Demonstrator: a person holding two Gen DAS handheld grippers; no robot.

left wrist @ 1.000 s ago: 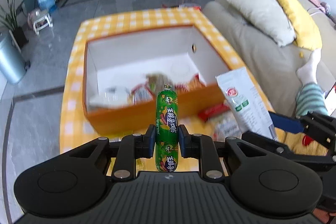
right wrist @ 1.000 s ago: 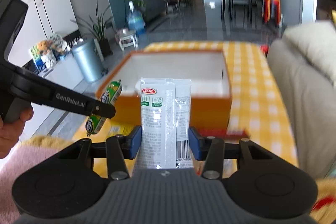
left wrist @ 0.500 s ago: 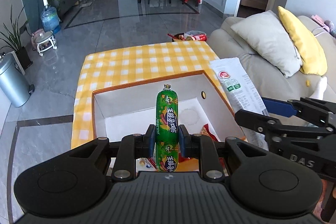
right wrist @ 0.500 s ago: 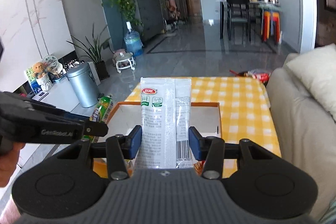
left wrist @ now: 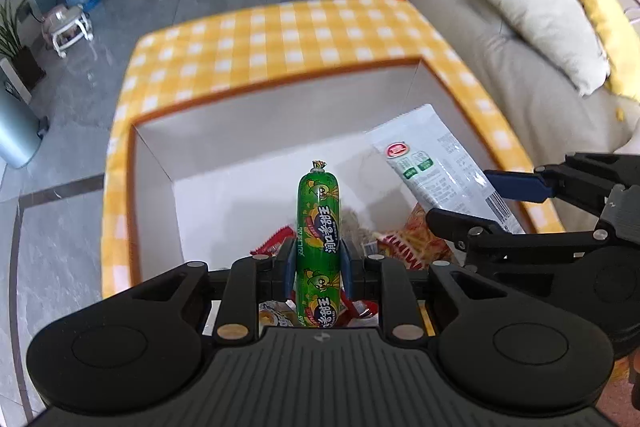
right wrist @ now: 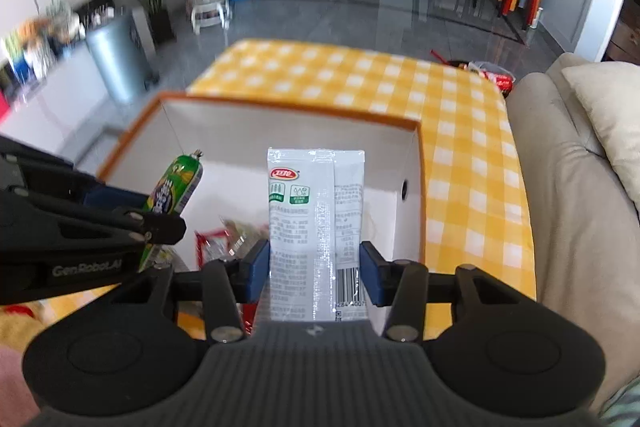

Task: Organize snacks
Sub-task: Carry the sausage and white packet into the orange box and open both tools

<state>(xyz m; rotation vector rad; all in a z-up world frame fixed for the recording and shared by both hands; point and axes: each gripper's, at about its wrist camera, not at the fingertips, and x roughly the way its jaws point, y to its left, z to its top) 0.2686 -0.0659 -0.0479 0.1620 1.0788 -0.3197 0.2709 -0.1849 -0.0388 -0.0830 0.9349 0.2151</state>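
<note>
My left gripper (left wrist: 318, 269) is shut on a green sausage stick (left wrist: 319, 227), held upright over the orange box (left wrist: 280, 83) with a white inside. My right gripper (right wrist: 315, 269) is shut on a white snack packet (right wrist: 316, 211), also held over the box (right wrist: 416, 187). The packet also shows in the left wrist view (left wrist: 436, 171), and the sausage in the right wrist view (right wrist: 174, 189). Several red and orange snack packs (left wrist: 416, 243) lie on the box's near floor. The two grippers are side by side, the left one left of the right one.
The box stands on a table with a yellow checked cloth (left wrist: 280, 35). A beige sofa with pillows (left wrist: 532, 11) runs along the right. A metal bin (right wrist: 116, 55), a water bottle and plants stand on the floor to the left.
Both grippers have tilted down and moved over the box with their snacks. The views went from the room ahead to the box's inside.
</note>
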